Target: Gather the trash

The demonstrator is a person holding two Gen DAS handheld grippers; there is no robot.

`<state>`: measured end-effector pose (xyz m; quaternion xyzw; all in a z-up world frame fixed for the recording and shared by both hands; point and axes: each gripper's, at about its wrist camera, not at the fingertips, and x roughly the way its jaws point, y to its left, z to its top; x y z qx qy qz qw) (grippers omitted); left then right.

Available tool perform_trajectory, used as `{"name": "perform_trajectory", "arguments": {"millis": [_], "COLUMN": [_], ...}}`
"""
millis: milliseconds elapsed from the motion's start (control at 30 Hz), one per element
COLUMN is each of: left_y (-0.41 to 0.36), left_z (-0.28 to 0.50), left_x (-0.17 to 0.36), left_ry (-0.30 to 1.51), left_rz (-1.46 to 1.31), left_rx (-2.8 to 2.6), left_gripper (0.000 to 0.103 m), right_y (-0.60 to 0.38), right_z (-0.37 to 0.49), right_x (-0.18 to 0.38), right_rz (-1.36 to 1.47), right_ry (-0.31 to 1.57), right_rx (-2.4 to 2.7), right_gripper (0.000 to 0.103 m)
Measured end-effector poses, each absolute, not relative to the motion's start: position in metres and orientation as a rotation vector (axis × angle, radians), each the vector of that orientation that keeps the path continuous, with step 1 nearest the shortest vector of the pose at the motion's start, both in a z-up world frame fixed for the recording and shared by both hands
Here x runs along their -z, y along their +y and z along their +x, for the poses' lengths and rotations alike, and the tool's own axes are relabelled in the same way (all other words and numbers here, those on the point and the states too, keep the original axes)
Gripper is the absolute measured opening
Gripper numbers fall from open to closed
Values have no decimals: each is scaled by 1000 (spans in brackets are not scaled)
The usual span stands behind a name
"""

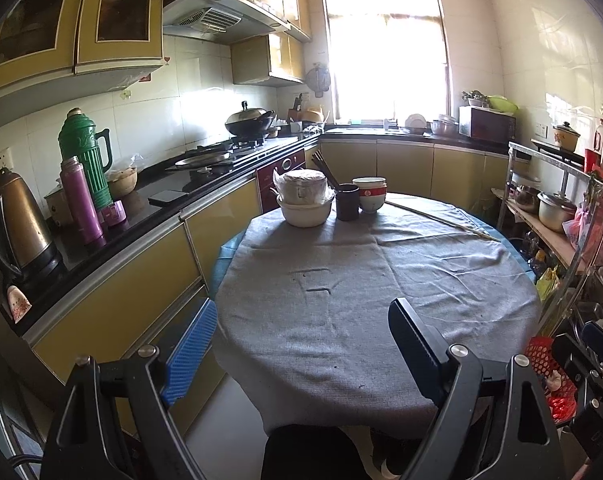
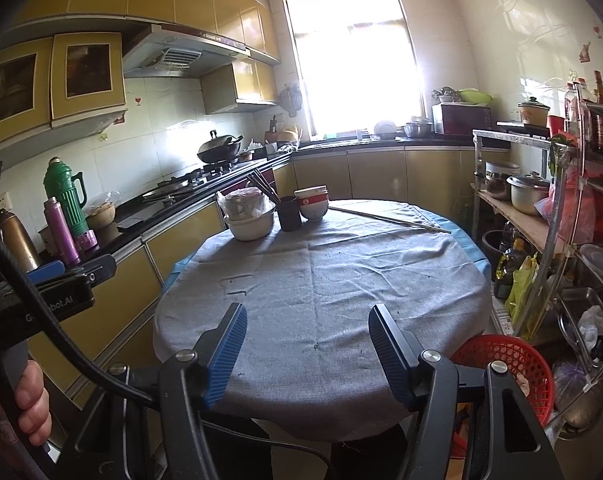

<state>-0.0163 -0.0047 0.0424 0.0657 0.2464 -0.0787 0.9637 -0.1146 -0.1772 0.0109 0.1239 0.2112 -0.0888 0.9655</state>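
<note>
Both of my grippers hover at the near edge of the round worktop [image 1: 341, 320], fingers spread wide, nothing between them.

Left gripper [image 1: 301, 344]: blue-padded fingers [image 1: 189, 352] released, gap sits over the grey cloth [image 2: 321, 280] near the worktop's front-left rim.

Right gripper [image 2: 307, 348]: fingers [image 2: 227, 348] released too, aimed across the middle of the cloth.

Trash: only tiny dark specks [image 2: 315, 346] on the cloth, one just ahead of my right fingers, between the two tips; more scattered mid-cloth. Too small to tell what they are.

Red basket [image 2: 505, 364] sits low, beside the worktop's right edge, just right of my right gripper; something pale inside, can't identify. In the left view the same basket [image 1: 541, 364] shows past my right-hand finger.

Far side of worktop, well apart from both grippers: white bowl [image 1: 305, 212] with a bagged pot stacked in it, dark cup [image 1: 347, 202] holding chopsticks, stacked red-and-white bowls [image 1: 370, 194], all close together. A thin stick [image 2: 389, 220] lies flat on the far-right cloth.
</note>
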Motion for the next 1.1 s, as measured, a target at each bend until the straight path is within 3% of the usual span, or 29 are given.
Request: {"name": "perform_trajectory", "arguments": {"millis": [1100], "left_y": [-5], "left_z": [-15], "left_x": [-39], "left_ry": [518], "left_rz": [133], "left_rx": [174], "left_gripper": [88], "right_y": [-179], "right_z": [-114], "right_x": [-5], "right_rz": [265], "right_ry": [444], "right_rx": [175], "right_gripper": [67]}}
